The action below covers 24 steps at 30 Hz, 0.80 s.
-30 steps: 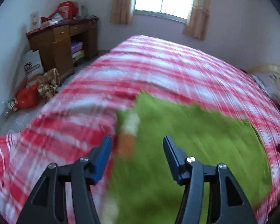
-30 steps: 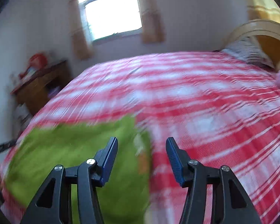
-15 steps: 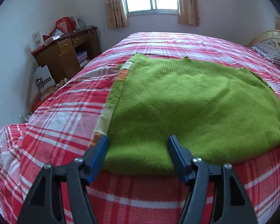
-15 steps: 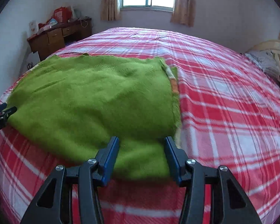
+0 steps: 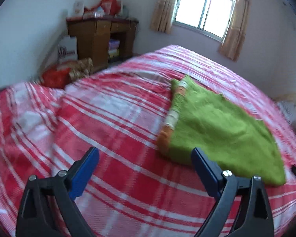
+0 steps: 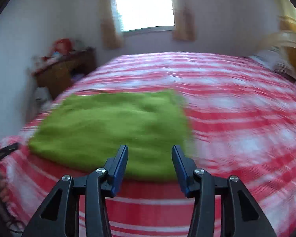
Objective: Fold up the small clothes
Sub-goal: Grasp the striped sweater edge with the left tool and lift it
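Left wrist view: the left gripper [image 5: 145,163] hangs over the bed [image 5: 112,122], its blue-padded jaws spread wide with nothing between them. Only red-and-white checked bedspread shows in the gap. The green sweater [image 5: 221,130] lies flat on the bedspread, ahead and to the right of this gripper; its near edge sits just beyond the right jaw. A strip of orange and white trim [image 5: 172,116] runs along the sweater's left edge. A wooden desk [image 5: 100,39] with clutter on top stands against the far wall, left of the curtained window [image 5: 205,13]. Bags [image 5: 69,67] rest on the floor beside the desk.

Right wrist view: the right gripper [image 6: 150,163] is also empty, jaws parted, though less widely than the left pair. The sweater [image 6: 112,130] lies directly ahead, its near edge showing between the jaw tips; contact cannot be confirmed. The picture is motion-blurred. The left gripper's tip [image 6: 7,150] appears at the left border, near the sweater's left side. A pillow [image 6: 274,61] lies at the bed's far right corner.
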Tool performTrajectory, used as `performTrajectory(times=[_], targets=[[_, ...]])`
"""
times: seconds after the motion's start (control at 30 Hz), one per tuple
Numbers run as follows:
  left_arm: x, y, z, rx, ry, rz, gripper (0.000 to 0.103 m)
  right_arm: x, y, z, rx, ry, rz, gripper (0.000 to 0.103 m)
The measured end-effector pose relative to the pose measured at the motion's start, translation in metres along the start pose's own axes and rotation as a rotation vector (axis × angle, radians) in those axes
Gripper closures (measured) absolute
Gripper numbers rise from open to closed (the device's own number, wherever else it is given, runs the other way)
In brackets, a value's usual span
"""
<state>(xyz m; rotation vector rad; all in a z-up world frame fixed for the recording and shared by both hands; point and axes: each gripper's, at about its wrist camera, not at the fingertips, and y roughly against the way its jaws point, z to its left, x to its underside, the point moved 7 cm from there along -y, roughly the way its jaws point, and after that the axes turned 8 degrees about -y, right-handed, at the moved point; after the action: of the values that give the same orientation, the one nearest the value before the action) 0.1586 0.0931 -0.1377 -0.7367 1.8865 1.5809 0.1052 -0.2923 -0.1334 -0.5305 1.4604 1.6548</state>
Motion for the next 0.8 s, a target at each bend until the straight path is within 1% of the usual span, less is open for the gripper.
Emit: performTrajectory(times=[0.03,0.1,0.13,0.23,0.3,0.33,0.37,0.47,0.5,0.57,0.6,0.67,0.7,0.73,0.77,0.8], targets=[[0.002,-0.005,-0.007,0.027,0.013,0.014,0.007,0.0,-0.008,0.022,-0.045,0.02,0.013,0.059],[0.006,-0.015,-0.017,0.041,0.038,0.043,0.007,0.007,-0.021,0.051,-0.082,0.048,0.031,0.068],[0.009,-0.02,-0.022,0.037,0.051,0.057,0.007,0.011,-0.033,0.066,-0.099,0.057,0.049,0.069],[0.016,-0.042,-0.03,0.049,0.104,0.109,0.007,0.028,-0.058,0.087,-0.12,0.072,0.105,0.07],[0.011,-0.041,-0.035,0.029,0.097,0.072,0.007,0.044,-0.073,0.089,-0.108,0.088,0.156,0.07],[0.006,-0.046,-0.039,0.05,0.107,0.069,0.007,0.054,-0.08,0.087,-0.104,0.087,0.178,0.07],[0.002,-0.049,-0.041,0.063,0.123,0.067,0.007,0.056,-0.076,0.085,-0.118,0.081,0.152,0.07],[-0.012,-0.06,-0.045,0.135,0.209,0.032,0.008,0.056,-0.075,0.083,-0.142,0.057,0.155,0.07],[-0.014,-0.063,-0.045,0.149,0.237,0.02,0.009,0.056,-0.076,0.082,-0.152,0.05,0.152,0.07],[-0.017,-0.067,-0.042,0.142,0.275,-0.007,0.012,0.055,-0.077,0.078,-0.174,0.03,0.152,0.07],[-0.018,-0.068,-0.043,0.134,0.276,-0.011,0.017,0.055,-0.077,0.077,-0.188,0.018,0.153,0.07],[-0.019,-0.07,-0.048,0.13,0.256,-0.023,0.038,0.053,-0.076,0.074,-0.21,-0.004,0.152,0.07],[-0.018,-0.073,-0.051,0.154,0.248,-0.012,0.06,0.053,-0.078,0.075,-0.217,-0.011,0.151,0.07],[-0.017,-0.075,-0.051,0.161,0.251,-0.002,0.066,0.053,-0.078,0.075,-0.222,-0.015,0.151,0.07],[-0.017,-0.076,-0.049,0.159,0.256,-0.005,0.067,0.052,-0.079,0.075,-0.225,-0.018,0.15,0.07],[-0.018,-0.076,-0.048,0.16,0.258,-0.007,0.072,0.052,-0.079,0.075,-0.228,-0.019,0.149,0.07]])
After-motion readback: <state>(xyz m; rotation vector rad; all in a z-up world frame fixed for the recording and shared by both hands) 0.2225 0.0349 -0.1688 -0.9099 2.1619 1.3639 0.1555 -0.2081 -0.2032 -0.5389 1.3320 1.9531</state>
